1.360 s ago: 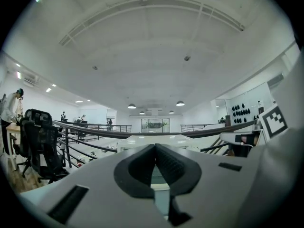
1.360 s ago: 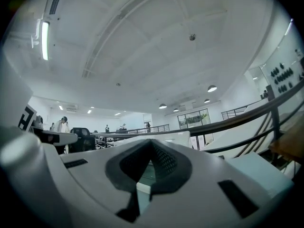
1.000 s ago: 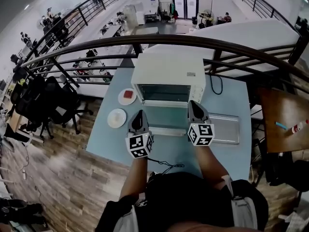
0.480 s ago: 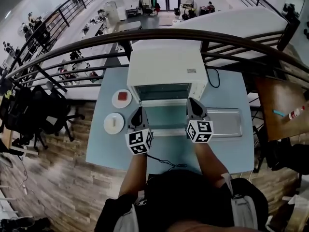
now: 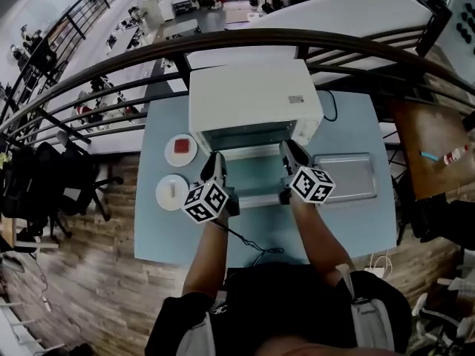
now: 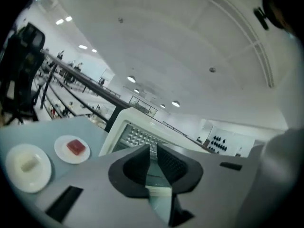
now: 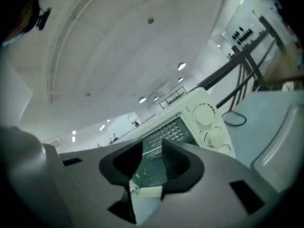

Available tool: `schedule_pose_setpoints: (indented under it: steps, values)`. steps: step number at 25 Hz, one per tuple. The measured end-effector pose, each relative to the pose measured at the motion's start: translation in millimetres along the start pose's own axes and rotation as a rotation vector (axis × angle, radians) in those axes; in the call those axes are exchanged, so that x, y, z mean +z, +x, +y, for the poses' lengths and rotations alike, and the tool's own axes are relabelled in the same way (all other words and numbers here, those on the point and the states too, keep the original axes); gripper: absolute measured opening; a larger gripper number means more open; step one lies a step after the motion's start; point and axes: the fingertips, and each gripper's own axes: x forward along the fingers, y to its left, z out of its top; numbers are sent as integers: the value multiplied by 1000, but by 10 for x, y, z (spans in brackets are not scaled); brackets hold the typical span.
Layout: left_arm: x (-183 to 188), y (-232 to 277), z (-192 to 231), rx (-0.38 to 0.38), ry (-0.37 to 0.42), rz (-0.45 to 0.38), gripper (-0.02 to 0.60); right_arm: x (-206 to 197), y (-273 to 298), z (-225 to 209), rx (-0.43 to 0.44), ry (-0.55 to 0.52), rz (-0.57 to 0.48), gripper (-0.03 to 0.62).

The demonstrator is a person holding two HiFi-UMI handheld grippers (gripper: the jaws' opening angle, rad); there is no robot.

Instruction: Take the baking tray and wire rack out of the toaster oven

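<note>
The left gripper (image 6: pixel 152 150) pinches narrowly on the cream handle (image 6: pixel 159 192) of the lowered oven door (image 5: pixel 252 175). The right gripper (image 7: pixel 153 151) straddles that handle, its jaws just opening. The wire rack (image 7: pixel 167 133) sits inside the toaster oven (image 5: pixel 252 102). The baking tray (image 5: pixel 345 176) lies on the table (image 5: pixel 171 236), right of the oven.

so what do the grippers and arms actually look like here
The left gripper and right gripper each have a grey body, dark tapered jaws and a white cube printed with black square markers. A thin dark cable leads from near the left one. The person wears a dark short-sleeved top.
</note>
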Motion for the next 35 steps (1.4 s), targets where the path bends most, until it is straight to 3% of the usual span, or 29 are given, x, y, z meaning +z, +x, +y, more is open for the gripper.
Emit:
schedule_pose_setpoints:
  steps: [1,3,6,8,10,21,27,32,35]
  values:
    - [-10,52,49,-18,-87,0,56,-10,52,-13,19,82,-11,133]
    - [-18,150,145,-55,-274,-15,150,-21,151,-59,45,252,-40,143]
    - [-52,279,308,-98,-554,-48,189,-15,270,-177,56,465,-112,155]
    - [-92,355,446,-103,-685,-59,199,-1,339,-278,47,588,-175,161]
    - [-128,422,560,-98,-761,-63,202,2,389,-386,18,673,-227,161]
    - [-299,956,753,-107,-921,-99,202,-227,675,-751,-92,806,-258,186]
    - [-237,1172,835,-113,-958,-161,202,-114,839,-855,-56,826,-303,186]
    - [-138,1312,887,-117,-896,-187,202,-52,1089,-889,7,854,-311,184]
    - [-154,1386,937,-97,-935,-196,202,-40,1196,-913,19,860,-301,180]
